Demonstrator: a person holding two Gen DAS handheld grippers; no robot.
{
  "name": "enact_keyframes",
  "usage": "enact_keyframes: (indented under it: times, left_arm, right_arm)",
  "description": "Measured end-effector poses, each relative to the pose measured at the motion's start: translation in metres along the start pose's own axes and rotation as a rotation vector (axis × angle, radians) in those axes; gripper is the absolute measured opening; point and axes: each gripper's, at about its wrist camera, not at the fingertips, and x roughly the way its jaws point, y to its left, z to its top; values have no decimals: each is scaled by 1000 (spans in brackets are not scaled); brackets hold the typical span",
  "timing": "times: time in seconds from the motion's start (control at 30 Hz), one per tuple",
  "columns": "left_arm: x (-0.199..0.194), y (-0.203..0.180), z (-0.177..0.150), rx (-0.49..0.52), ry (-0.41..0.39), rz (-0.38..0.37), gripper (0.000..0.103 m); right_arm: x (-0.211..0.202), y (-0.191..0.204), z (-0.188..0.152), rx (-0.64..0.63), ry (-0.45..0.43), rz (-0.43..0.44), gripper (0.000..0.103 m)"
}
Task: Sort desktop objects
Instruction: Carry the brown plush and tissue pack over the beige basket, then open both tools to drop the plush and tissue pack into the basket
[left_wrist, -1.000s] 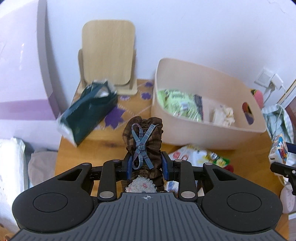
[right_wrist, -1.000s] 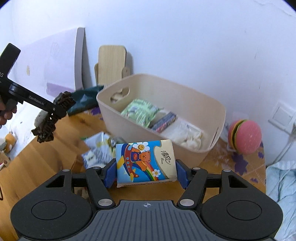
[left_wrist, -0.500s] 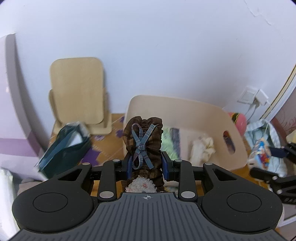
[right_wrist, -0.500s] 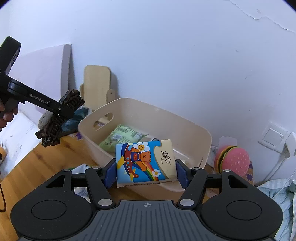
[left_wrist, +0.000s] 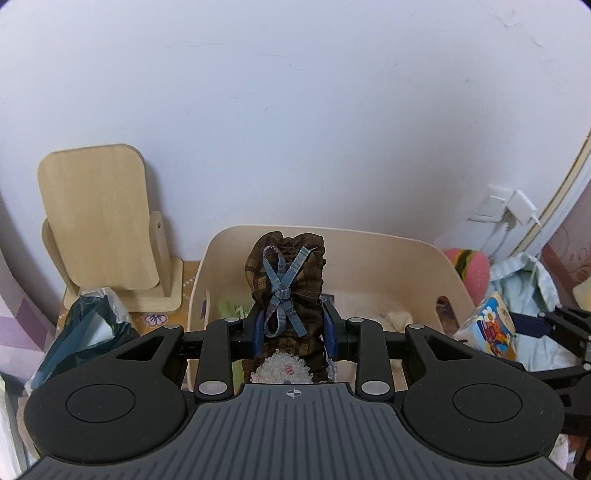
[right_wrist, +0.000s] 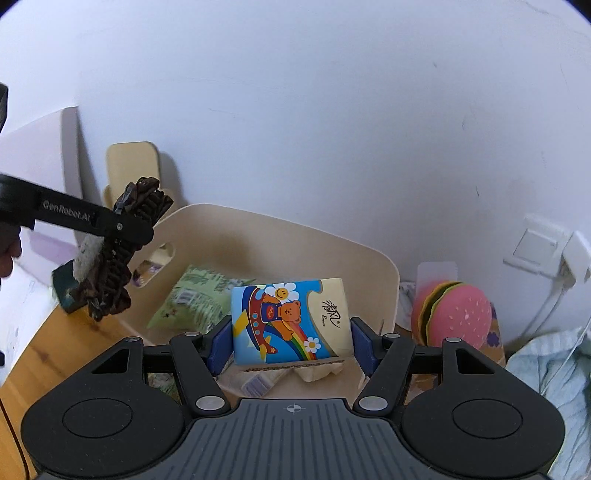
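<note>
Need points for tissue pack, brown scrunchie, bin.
tissue pack (right_wrist: 288, 321), right wrist view, printed front face.
brown scrunchie (left_wrist: 291, 280), left wrist view, on the fabric by its blue bow.
bin (right_wrist: 280, 236), right wrist view, inside of far wall.

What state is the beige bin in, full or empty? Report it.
Partly filled. The beige bin already holds a green packet and pale items on its floor, with room left.

"GenRobot.AI" stands in pale letters along the side of the left gripper (right_wrist: 140, 225). The tissue pack (right_wrist: 291, 319) between the right jaws bears dark brush-style characters — the small print beneath is unreadable.
</note>
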Motion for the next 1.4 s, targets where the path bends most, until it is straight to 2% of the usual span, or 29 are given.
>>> enact_keyframes:
  times: [0.23,0.43,0.53,0.57,0.7,0.83,0.9,1.1,1.3,1.4]
  left_arm:
    - [29,0,-4,-14,46,23,31]
    - [48,10,-12,-100,98,29,31]
    - [52,13,-16,-112,111,28,32]
    - [53,13,-17,-108,113,34,34]
    - [54,16,-22,-116,137,15,59]
    - [49,21,-26,-152,144,-19,63]
    - [44,23,-29,-163,140,-26,64]
    - [17,30,-42,-137,121,-42,64]
    - [-15,32,-62,-41,67,-59,66]
    - [-28,27,-71,3,75,-47,67]
  right_arm:
    - [30,3,1,23,42,-4,63]
    - [54,9,-5,25,103,-2,63]
    - [62,10,-9,18,120,-13,63]
    - [63,11,-10,16,123,-17,66]
    - [66,12,-13,12,125,-24,76]
    - [59,12,-13,7,106,-43,81]
    - [54,12,-14,11,92,-49,89]
    - [24,14,-23,49,37,-48,103]
    - [-5,24,-50,100,15,-32,103]
    - [-15,31,-63,106,27,-18,103]
